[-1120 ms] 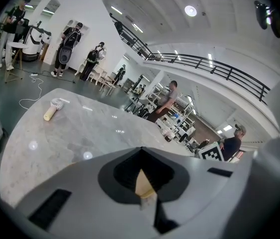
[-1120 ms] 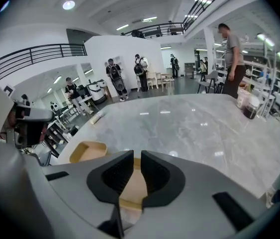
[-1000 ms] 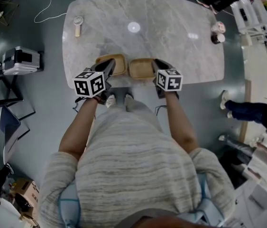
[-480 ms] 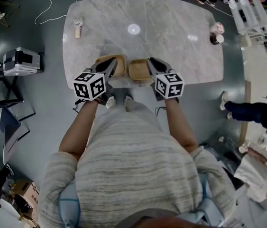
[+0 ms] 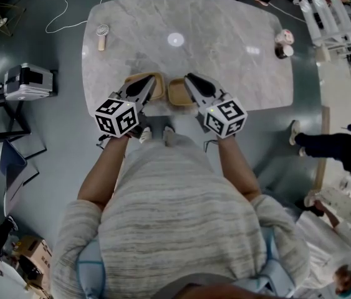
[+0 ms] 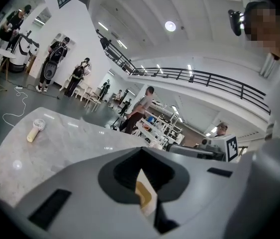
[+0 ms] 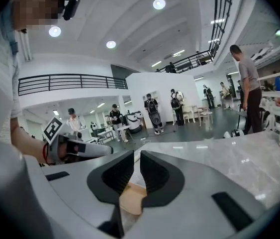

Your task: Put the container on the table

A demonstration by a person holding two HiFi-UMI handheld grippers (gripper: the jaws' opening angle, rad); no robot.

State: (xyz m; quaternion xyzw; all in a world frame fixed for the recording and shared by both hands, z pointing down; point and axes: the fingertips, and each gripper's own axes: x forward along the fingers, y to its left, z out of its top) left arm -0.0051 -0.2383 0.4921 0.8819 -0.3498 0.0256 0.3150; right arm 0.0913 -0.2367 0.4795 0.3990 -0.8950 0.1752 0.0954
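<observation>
Two tan containers sit side by side at the near edge of the grey marble table (image 5: 225, 61). My left gripper (image 5: 143, 87) reaches over the left container (image 5: 155, 78); in the left gripper view its jaws (image 6: 144, 183) are shut on a thin tan strip of that container's rim (image 6: 143, 197). From the right, my right gripper (image 5: 192, 81) slants across the right container (image 5: 178, 93). The right gripper view shows its jaws (image 7: 136, 176) closed to a narrow slit, with the tan wall (image 7: 131, 203) pinched low between them. Most of both containers is hidden by the gripper bodies.
A small hand fan (image 5: 103, 33) lies at the table's far left, and two cups (image 5: 285, 43) stand at its right edge. A grey case (image 5: 28, 80) is on the floor to the left. A person's legs (image 5: 325, 145) show to the right, and more people stand further off.
The right gripper has swung: its tip moved left over the right container while its marker cube went right and down. The left gripper shifted only slightly. Both containers stay in place.
</observation>
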